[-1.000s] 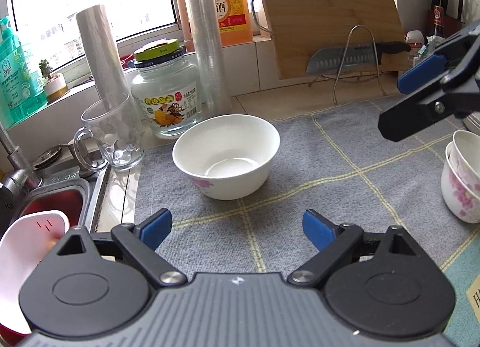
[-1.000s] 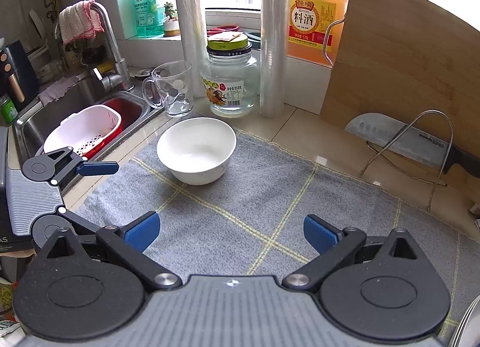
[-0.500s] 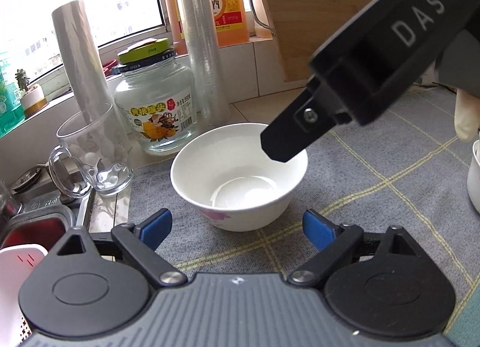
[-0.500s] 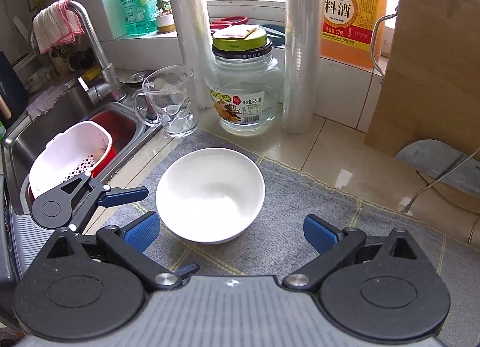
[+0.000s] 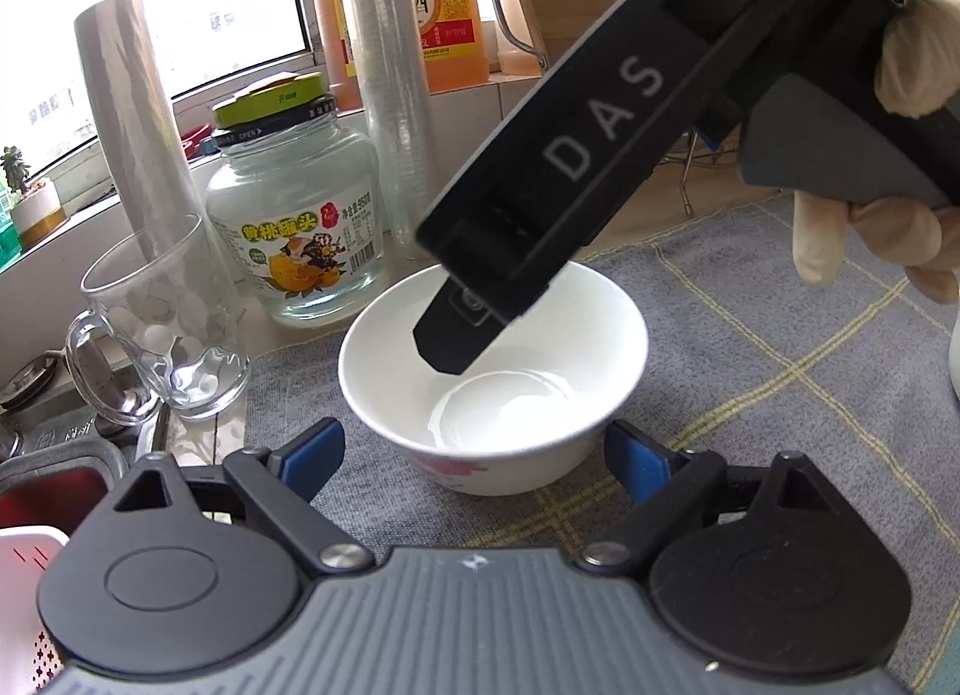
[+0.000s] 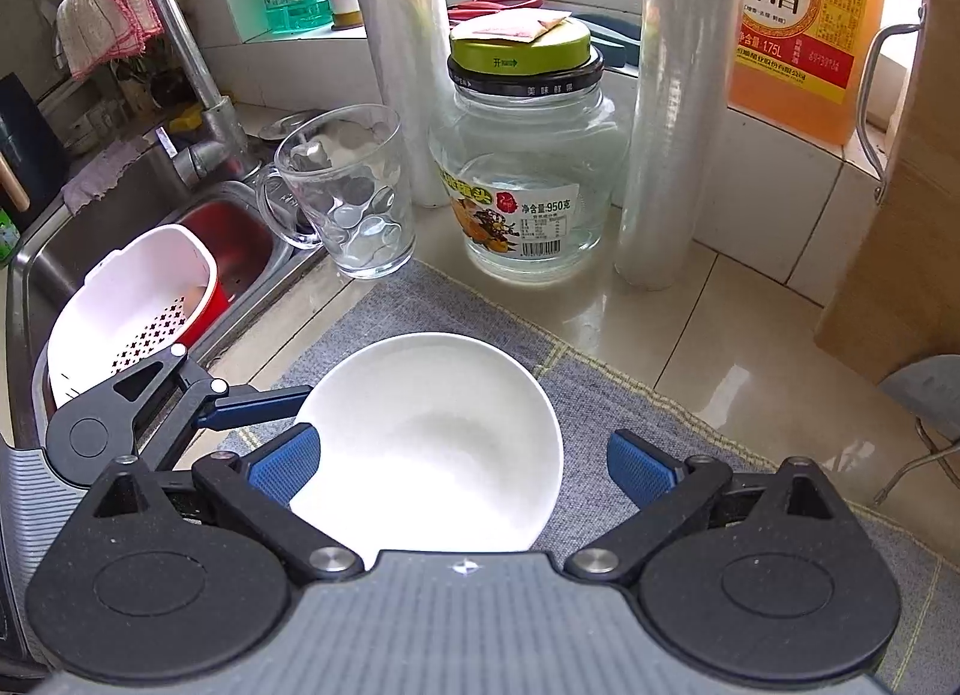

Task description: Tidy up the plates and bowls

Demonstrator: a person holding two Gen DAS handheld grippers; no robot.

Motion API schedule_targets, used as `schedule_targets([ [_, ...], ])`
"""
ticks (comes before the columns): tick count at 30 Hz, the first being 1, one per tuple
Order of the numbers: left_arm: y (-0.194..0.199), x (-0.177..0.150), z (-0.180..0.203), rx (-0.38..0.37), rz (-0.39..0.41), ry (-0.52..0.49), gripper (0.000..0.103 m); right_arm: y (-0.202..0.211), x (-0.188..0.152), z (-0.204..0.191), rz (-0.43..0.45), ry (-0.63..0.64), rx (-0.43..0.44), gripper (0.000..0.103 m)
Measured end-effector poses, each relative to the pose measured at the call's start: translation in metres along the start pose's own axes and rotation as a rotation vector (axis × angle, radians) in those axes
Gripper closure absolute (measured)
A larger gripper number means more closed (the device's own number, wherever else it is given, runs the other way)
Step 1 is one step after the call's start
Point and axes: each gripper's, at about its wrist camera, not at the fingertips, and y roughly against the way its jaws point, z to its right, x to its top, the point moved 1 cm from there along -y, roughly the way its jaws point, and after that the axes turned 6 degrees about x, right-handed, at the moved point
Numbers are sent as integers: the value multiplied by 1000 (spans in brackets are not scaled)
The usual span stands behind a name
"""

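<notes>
Closing on bowl (image 6: 429, 437) | our grippers (image 5: 474, 458) (image 6: 462, 467) both agape (nothing held) | risk: they collide, tipping it

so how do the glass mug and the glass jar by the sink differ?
The glass mug is open-topped; the glass jar wears a green lid. The mug has a side handle, the jar has none. The mug's wall is dimpled and bare; the jar's is smooth and carries a printed fruit label. The jar is taller and wider than the mug. Both are clear, upright, and stand beyond the grey mat.
</notes>
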Motion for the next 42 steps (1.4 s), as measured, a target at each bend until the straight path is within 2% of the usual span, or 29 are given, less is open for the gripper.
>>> schedule_targets([
  [4,-1,0,-1,-13,6,-9,11,-11,4,5,-26,11,15,4],
  [9,-1,0,-3,-30,7,-10,14,-18,5,10,-47,9,31,15],
  [15,-2,1,-3,-36,11,-25,15,-20,6,13,-48,-1,57,19],
  [29,-1,5,-2,-43,1,-54,16,-18,5,11,-44,-15,79,20],
  [42,31,12,9,-82,-18,-92,16,19,-6,-5,-54,-32,88,20],
])
